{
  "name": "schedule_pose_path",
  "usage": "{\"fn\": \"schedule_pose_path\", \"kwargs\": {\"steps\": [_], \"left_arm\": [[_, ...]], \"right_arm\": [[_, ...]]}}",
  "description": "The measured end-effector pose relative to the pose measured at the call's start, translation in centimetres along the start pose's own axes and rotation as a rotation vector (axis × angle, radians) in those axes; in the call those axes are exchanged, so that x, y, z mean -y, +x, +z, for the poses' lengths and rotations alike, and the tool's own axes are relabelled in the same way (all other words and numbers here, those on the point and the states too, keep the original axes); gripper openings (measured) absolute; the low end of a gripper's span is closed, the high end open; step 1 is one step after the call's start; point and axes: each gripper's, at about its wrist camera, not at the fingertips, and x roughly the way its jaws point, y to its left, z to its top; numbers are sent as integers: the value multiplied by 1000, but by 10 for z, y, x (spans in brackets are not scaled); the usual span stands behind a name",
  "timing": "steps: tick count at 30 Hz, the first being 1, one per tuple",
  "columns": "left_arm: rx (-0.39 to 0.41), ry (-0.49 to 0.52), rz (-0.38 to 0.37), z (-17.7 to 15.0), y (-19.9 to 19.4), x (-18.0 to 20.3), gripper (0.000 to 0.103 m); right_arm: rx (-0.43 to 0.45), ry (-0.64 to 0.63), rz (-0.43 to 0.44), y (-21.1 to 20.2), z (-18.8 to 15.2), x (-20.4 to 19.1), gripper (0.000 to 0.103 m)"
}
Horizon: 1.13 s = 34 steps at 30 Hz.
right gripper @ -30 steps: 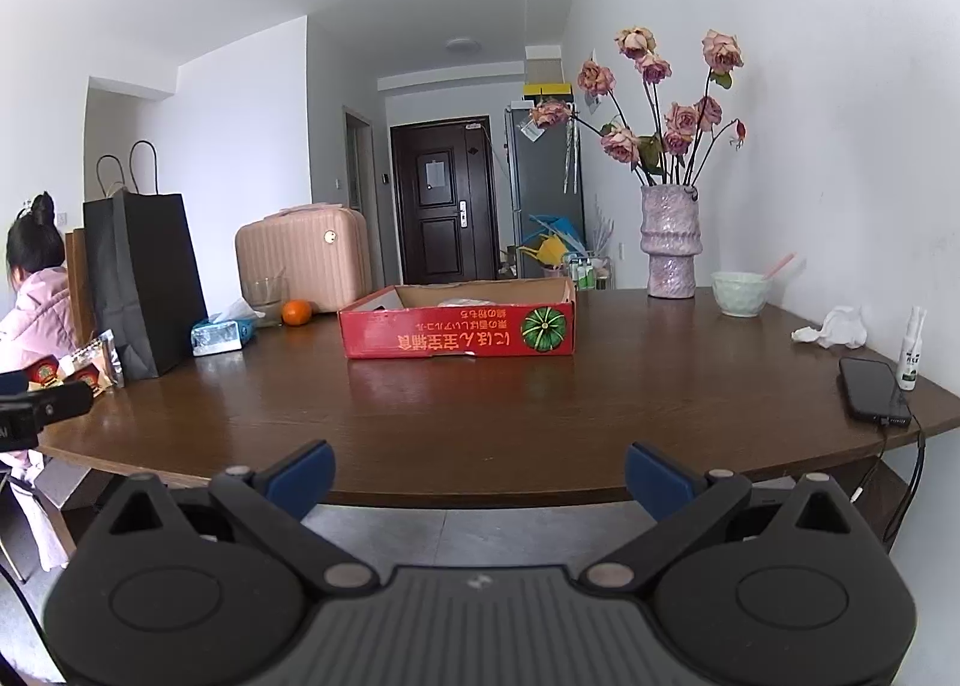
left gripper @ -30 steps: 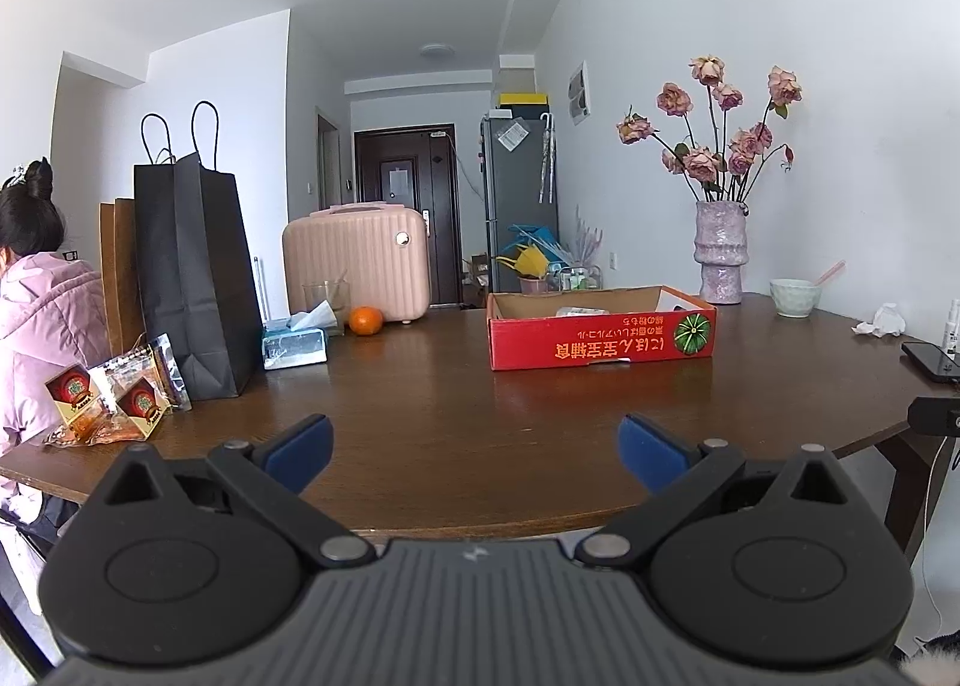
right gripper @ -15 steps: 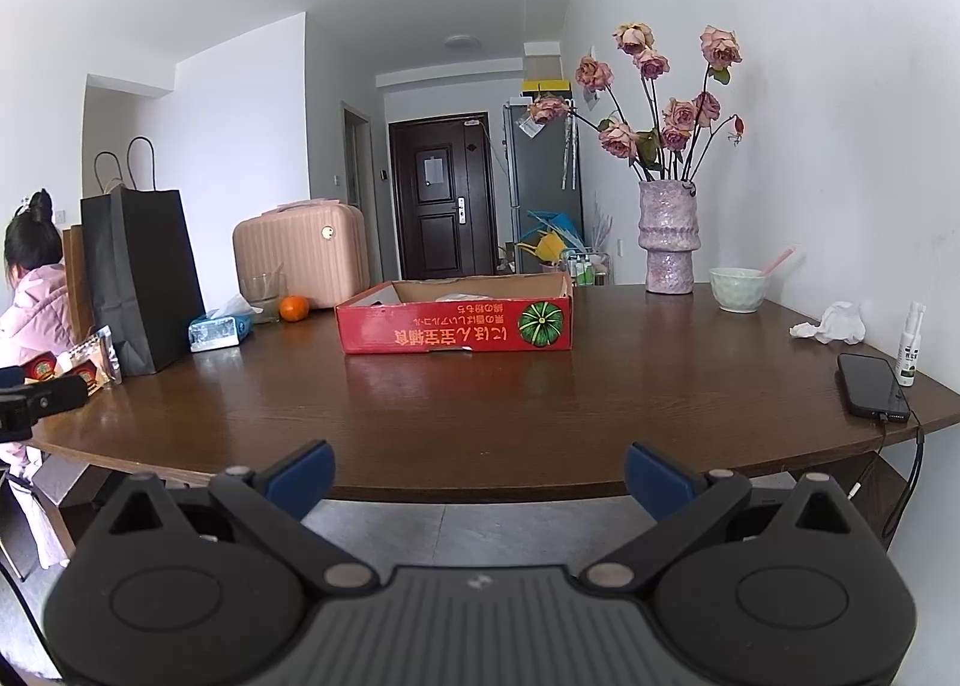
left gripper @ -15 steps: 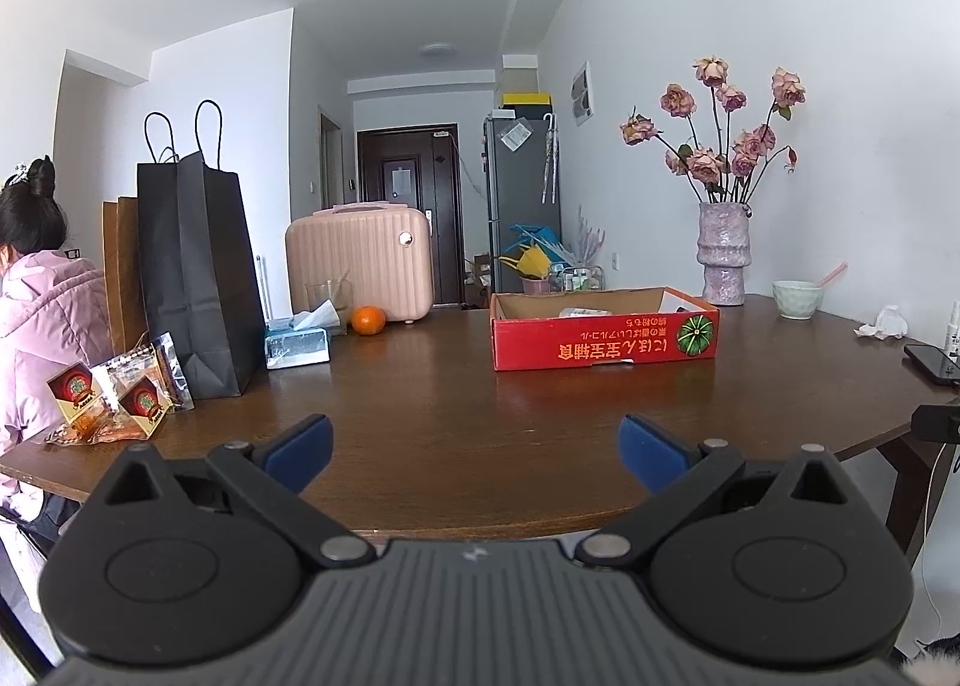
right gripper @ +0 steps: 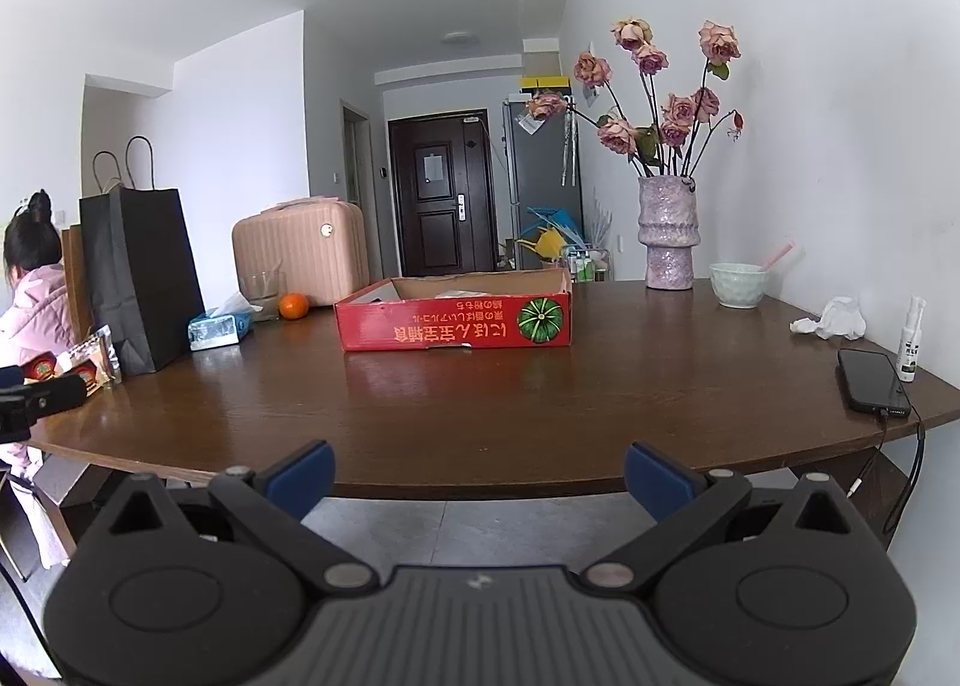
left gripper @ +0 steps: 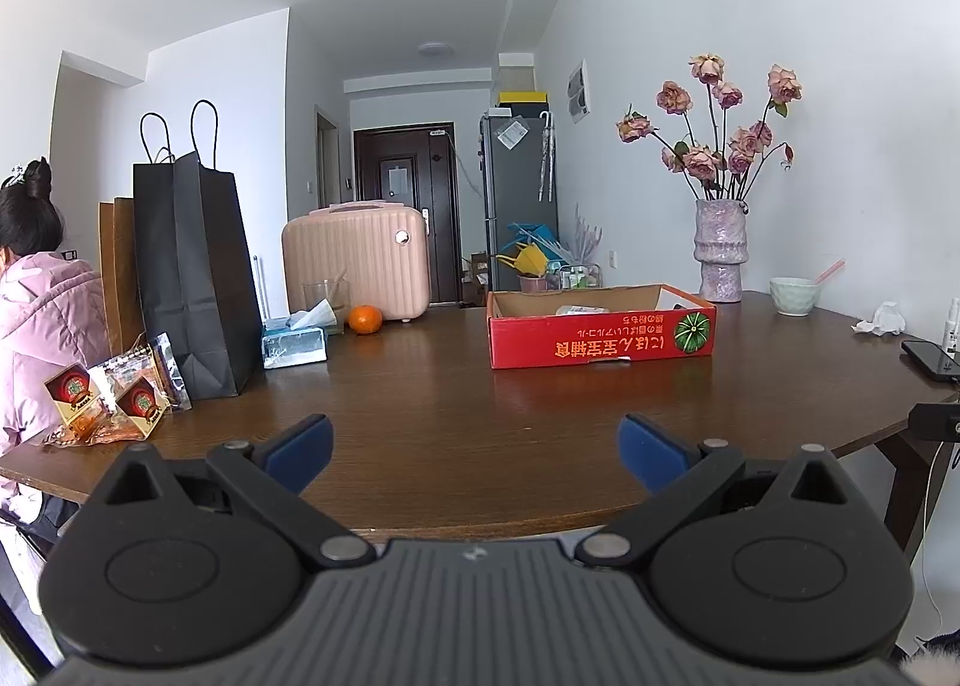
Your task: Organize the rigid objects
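Nothing is in hand yet — this looks like the very start of the tidying. The left gripper (left gripper: 474, 446) and the right gripper (right gripper: 478, 473) both hover at the near edge of the table (right gripper: 540, 386), jaws spread wide and empty. The likely target is the red box (right gripper: 454, 320), a shallow carton at mid-table, with the orange (right gripper: 293, 306) and tissue pack (right gripper: 219, 326) to its left and the phone (right gripper: 870, 380) and spray bottle (right gripper: 910, 341) at the right edge. The next move calls for reaching forward over the table and choosing one loose, hard item. The box front carries upside-down orange characters beside a green pumpkin picture — I cannot read them. The snack packets (left gripper: 108, 401) at far left bear round emblems, too small to read.
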Motion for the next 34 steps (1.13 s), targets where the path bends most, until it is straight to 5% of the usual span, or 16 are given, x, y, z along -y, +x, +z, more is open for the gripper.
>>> {"fn": "schedule_pose_path", "kwargs": {"steps": [34], "left_arm": [[-10,-16,-30,-3,1,-2,103]], "right_arm": [[-40,0,-3,8,-7,2,103]]}}
